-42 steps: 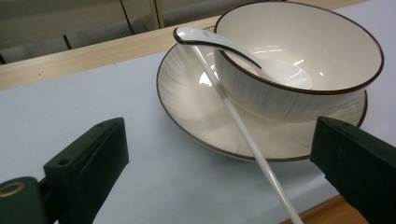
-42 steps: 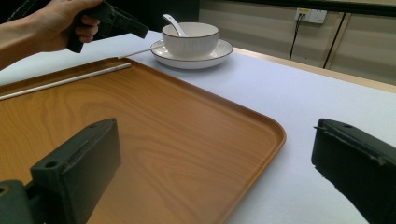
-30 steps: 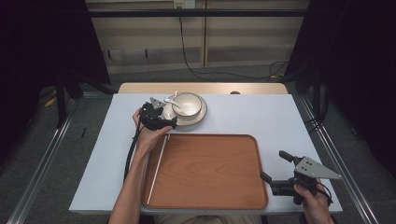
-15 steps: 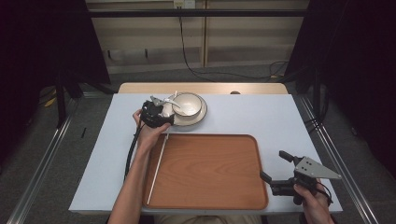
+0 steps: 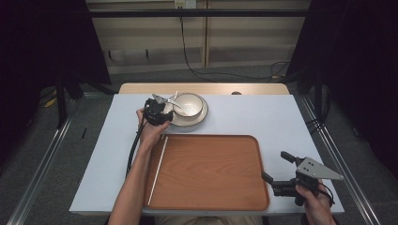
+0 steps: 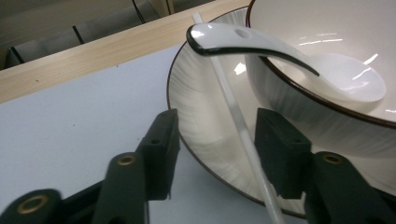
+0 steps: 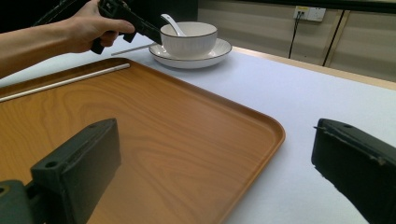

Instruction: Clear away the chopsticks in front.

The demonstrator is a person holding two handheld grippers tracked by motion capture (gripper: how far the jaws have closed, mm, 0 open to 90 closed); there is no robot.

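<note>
Jaws on the left gripper (image 6: 212, 154) have just been closing, narrower than a second ago, and a thin white chopstick (image 6: 233, 121) now stands between them. It runs close along the right-hand pad, but there's a clear gap on the other side, so nothing is clamped yet. Everything else sits as it did: same plate, same bowl, same tray.

That chopstick lies slanted across the white plate (image 6: 201, 112), its far end passing under the handle of the white spoon (image 6: 261, 44), which leans out of the bowl (image 6: 327, 112). From the high view, the left gripper (image 5: 162, 108) sits at the plate's near-left rim, the hand (image 5: 149, 131) wrapped round its body, forearm stretched up from the bottom edge alongside the tray's left side.

Over on the right, the right gripper (image 5: 277, 174) is held low at the near-right corner of the table (image 5: 281, 117), jaws spread wide and pointing in towards the wooden tray (image 5: 211, 173), with nothing between them. In its own view the tray's rounded corner lies between the two pads.

A second chopstick (image 5: 157, 171) lies on the tray along its left rim. The tray's broad middle is bare wood, and there's plain tabletop to the right of the plate. The plate sits close to the table's far edge.
</note>
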